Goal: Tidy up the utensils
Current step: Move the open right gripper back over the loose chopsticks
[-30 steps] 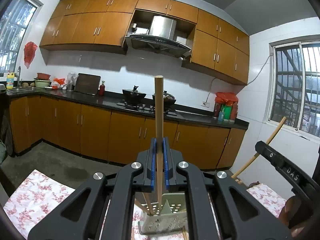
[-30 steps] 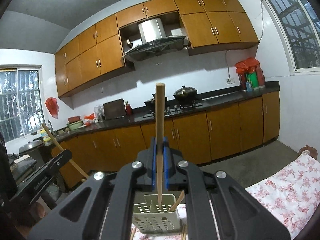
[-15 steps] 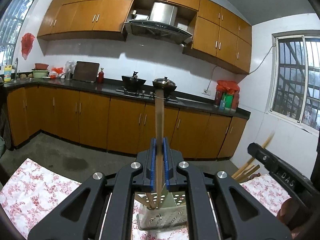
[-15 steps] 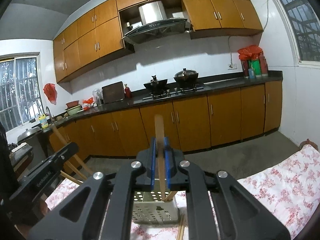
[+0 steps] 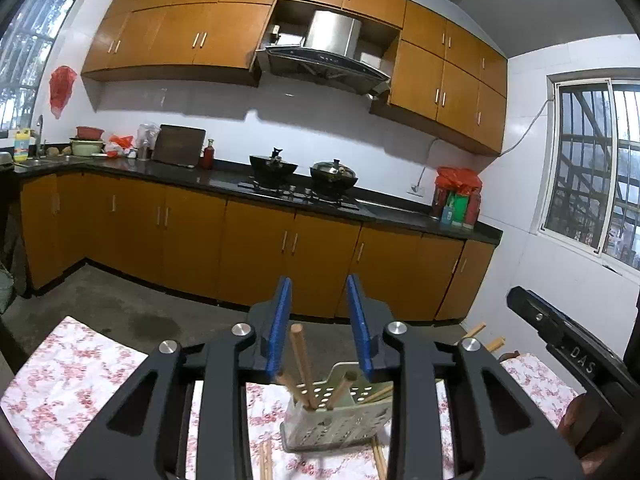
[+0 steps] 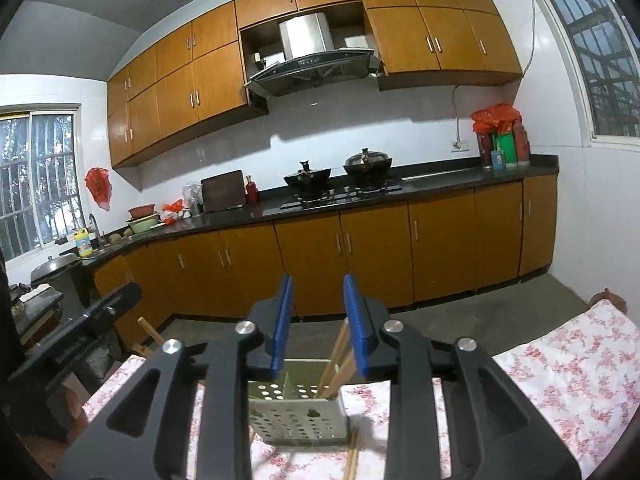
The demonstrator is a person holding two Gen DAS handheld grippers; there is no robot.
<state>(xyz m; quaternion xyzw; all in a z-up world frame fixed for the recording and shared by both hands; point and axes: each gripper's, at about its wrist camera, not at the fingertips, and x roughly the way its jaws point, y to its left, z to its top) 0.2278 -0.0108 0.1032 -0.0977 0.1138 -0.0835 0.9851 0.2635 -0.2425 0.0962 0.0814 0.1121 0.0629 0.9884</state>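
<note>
A pale perforated utensil holder (image 5: pixel 340 420) stands on the floral tablecloth (image 5: pixel 72 376), seen also in the right wrist view (image 6: pixel 296 412). Wooden chopsticks (image 5: pixel 300 360) stand in it, tilted; they show too in the right wrist view (image 6: pixel 340 356). My left gripper (image 5: pixel 320 328) is open just above the holder, holding nothing. My right gripper (image 6: pixel 318 324) is open above the holder from the other side, empty. More loose chopsticks (image 5: pixel 266 460) lie on the cloth beside the holder, also in the right wrist view (image 6: pixel 354 456).
The right gripper's body (image 5: pixel 568 344) shows at the right of the left view; the left gripper's body (image 6: pixel 76 340) shows at the left of the right view. Kitchen cabinets (image 5: pixel 256 248) and a stove with pots (image 5: pixel 304 172) stand beyond the table.
Both grippers came down toward the holder and opened. The chopstick each held has dropped into the holder.
</note>
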